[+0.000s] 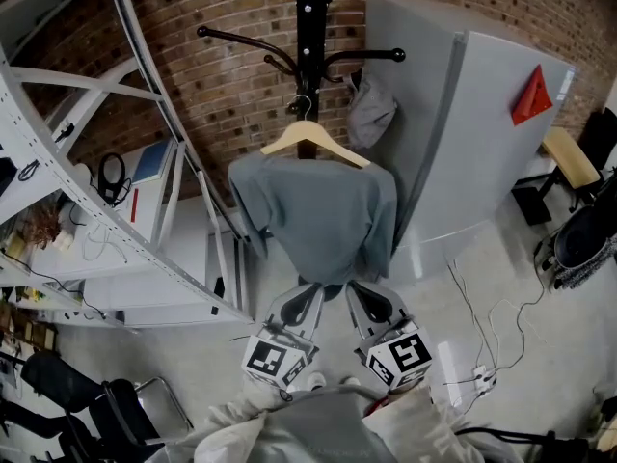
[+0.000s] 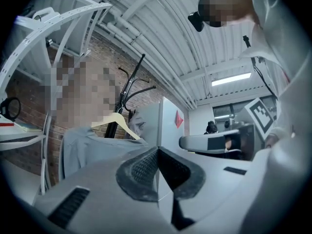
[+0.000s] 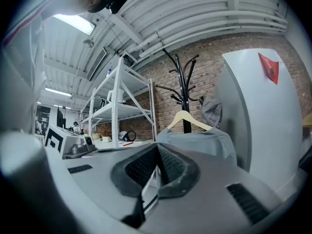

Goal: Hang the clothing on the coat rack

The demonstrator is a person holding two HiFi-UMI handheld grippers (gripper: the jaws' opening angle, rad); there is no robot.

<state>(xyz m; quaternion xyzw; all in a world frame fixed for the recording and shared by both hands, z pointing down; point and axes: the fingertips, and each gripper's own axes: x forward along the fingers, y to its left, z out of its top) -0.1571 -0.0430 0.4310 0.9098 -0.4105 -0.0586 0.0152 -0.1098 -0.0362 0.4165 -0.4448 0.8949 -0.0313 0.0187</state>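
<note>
My head view shows the shirt [image 1: 323, 215] on its hanger [image 1: 313, 141], hooked on the rack [image 1: 308, 27] at centre frame. Only the gripper views show me the left gripper [image 2: 158, 152] and right gripper [image 3: 157, 150] closed, both empty.

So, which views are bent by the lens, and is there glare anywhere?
Head view: mild bend, the shelf rails curve, the shirt is sharp. Left gripper view: strong fisheye, dark corners, a lamp glares. Right gripper view: same fisheye, a second lamp glares.
</note>
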